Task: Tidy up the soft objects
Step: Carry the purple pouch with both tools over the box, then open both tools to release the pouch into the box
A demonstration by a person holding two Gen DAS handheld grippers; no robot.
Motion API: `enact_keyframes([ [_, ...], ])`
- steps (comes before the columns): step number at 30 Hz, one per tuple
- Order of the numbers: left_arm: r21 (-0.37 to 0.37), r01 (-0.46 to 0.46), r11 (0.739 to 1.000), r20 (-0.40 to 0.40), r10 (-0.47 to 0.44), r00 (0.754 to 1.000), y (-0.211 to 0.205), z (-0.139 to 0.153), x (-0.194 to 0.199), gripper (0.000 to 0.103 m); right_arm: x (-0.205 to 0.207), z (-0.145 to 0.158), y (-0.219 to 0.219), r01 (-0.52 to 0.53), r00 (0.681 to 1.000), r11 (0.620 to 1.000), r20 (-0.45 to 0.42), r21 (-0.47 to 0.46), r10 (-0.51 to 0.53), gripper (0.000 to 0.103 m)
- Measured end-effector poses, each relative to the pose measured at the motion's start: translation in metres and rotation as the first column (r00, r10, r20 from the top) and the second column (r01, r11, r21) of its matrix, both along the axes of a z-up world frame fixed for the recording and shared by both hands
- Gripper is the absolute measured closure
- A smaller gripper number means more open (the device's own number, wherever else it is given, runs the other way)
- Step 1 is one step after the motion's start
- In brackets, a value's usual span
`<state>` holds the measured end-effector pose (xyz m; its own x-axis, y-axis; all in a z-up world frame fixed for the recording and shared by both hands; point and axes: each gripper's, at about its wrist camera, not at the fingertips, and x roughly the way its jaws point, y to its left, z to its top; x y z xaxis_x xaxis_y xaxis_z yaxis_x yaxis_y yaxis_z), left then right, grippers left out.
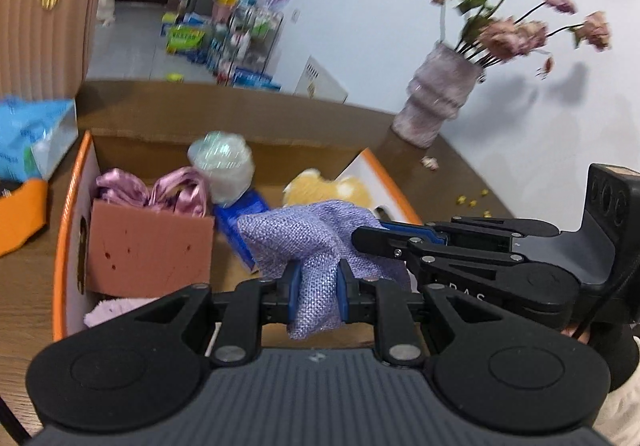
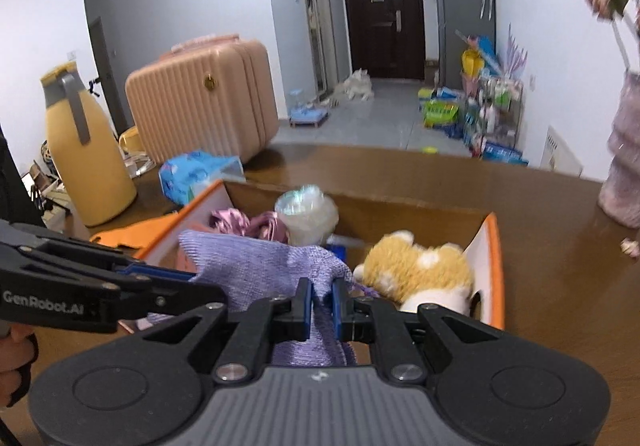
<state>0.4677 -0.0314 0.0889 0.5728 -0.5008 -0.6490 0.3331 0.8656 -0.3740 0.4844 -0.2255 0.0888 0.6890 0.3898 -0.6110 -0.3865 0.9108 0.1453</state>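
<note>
Purple cloth (image 1: 316,246): a loosely knitted lilac fabric, limp and open-weaved, is held bunched above the open cardboard box (image 1: 72,206); it is judged to be mid-fold or on its way into the box.
Left gripper (image 1: 318,286): clenched on a gathered fold of the cloth, the blue pads pressed into the weave.
Right gripper (image 2: 322,306): likewise clamped on another fold of the same cloth, so the fabric is carried between two grips and kept from sagging.
Box contents: a fuzzy yellow plush toy (image 2: 416,270) is laid at the right end; a glossy pink satin bow (image 1: 160,190) and a pale puffy ball (image 1: 222,166) are gathered at the left, behind a matte pink block (image 1: 148,250).
Box: brown corrugated inside, with orange-edged flaps folded outward, presumably to keep the opening free.
Tabletop (image 2: 560,286): dark wood grain; a ribbed vase (image 1: 436,102) is seen near the wall.
</note>
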Motion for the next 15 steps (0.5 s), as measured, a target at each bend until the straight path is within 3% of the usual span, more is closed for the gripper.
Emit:
enact_keyframes([
  [7,0.045,0.008,0.999,-0.086,-0.004,0.996,-0.004,-0.043,0.017,0.084,0.023,-0.041,0.009,-0.040,0.995,0.999,-0.089,-0.005,0.040,0.093],
  [15,0.077,0.005,0.997,-0.091,0.002,0.996,-0.005,-0.053,0.021,0.081,0.027,-0.056,0.016,-0.048,0.992,0.999,-0.113,-0.011,0.047,0.093],
])
